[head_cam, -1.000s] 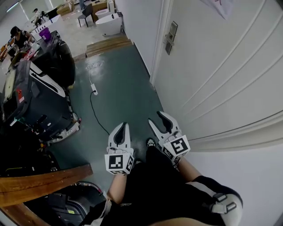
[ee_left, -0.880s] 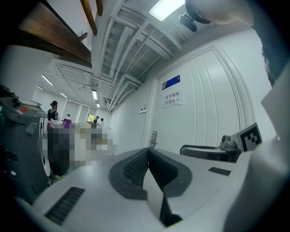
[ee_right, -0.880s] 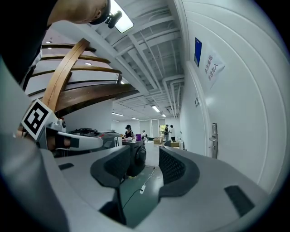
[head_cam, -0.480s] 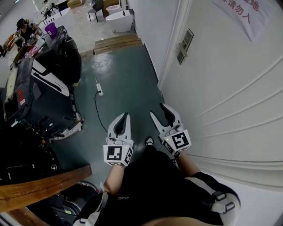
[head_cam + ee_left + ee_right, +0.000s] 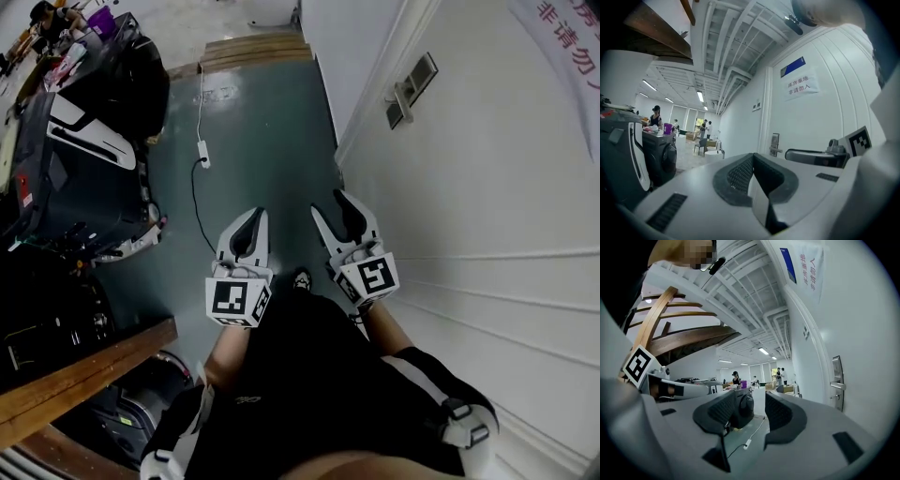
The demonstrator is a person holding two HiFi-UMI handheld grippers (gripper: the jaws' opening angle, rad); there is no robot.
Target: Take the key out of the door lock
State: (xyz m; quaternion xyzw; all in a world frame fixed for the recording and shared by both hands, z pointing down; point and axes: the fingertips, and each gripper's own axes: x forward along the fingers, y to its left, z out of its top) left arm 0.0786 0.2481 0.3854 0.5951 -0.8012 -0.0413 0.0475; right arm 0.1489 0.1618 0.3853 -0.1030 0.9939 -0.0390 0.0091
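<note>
The door lock (image 5: 411, 86), a metal plate with a lever handle, sits on the white door (image 5: 487, 216) ahead and to the right of both grippers. It shows small in the left gripper view (image 5: 774, 145) and at the right edge of the right gripper view (image 5: 837, 383). I cannot make out a key at this distance. My left gripper (image 5: 255, 217) is held level with its pads together and nothing in them (image 5: 752, 157). My right gripper (image 5: 329, 203) has just been opening; its jaws stand wide apart and empty (image 5: 749, 401), well short of the lock.
A large black machine (image 5: 84, 159) stands on the left. A white power strip with its cable (image 5: 200, 150) lies on the green floor. A wooden beam (image 5: 84, 366) crosses lower left. A paper sign (image 5: 562, 37) hangs on the door. People stand far down the hall (image 5: 656, 117).
Both grippers have travelled forward along the door, and the lock plate now lies closer and further right in the head view. The right jaws have spread slightly wider.
</note>
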